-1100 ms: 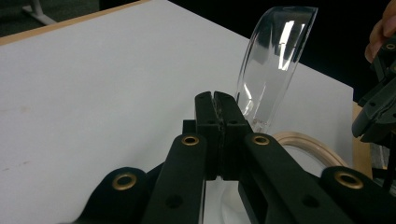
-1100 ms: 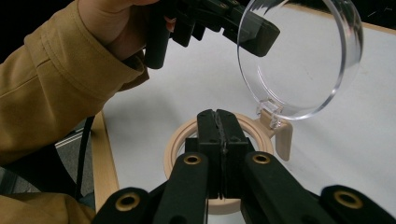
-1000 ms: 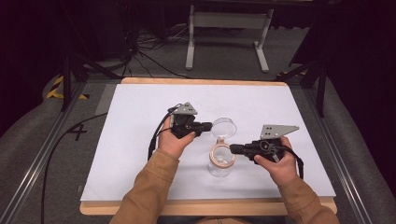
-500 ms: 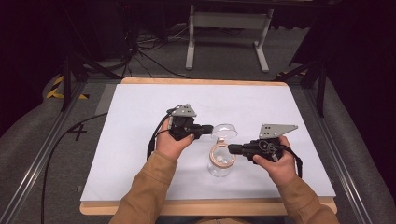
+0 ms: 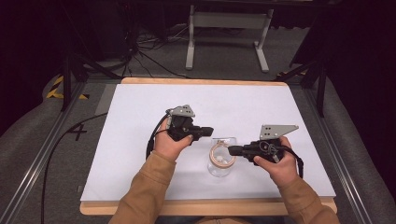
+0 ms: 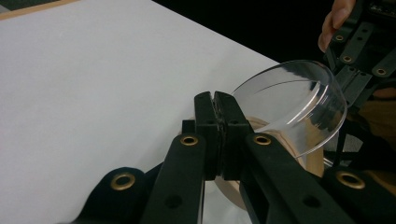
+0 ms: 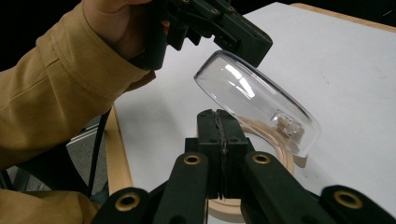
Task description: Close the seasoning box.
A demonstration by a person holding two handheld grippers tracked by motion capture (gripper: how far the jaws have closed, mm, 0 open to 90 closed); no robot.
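A clear glass jar (image 5: pixel 218 169) with a wooden rim (image 5: pixel 222 155) stands on the white tabletop (image 5: pixel 140 149). Its clear domed lid (image 5: pixel 225 140) hangs tilted just above the rim. My left gripper (image 5: pixel 210 131) is shut on the lid's edge. In the left gripper view the lid (image 6: pixel 299 102) lies to the right of my shut left gripper (image 6: pixel 215 98). My right gripper (image 5: pixel 231 150) is shut, its tips at the jar's wooden rim (image 7: pixel 275 158). Whether my right gripper (image 7: pixel 217 116) pinches the rim I cannot tell. In the right gripper view the lid (image 7: pixel 252 98) slopes above the rim.
The tabletop has a wooden edge (image 5: pixel 205 207) along the front. A black cable (image 5: pixel 152 140) trails from the left gripper. A grey metal stand (image 5: pixel 229 28) is on the floor beyond the table's far edge. A rail (image 5: pixel 28 177) runs along the left side.
The left gripper has carried the lid from behind the jar toward me and down, tilting it over the wooden rim. The right gripper has stayed at the jar.
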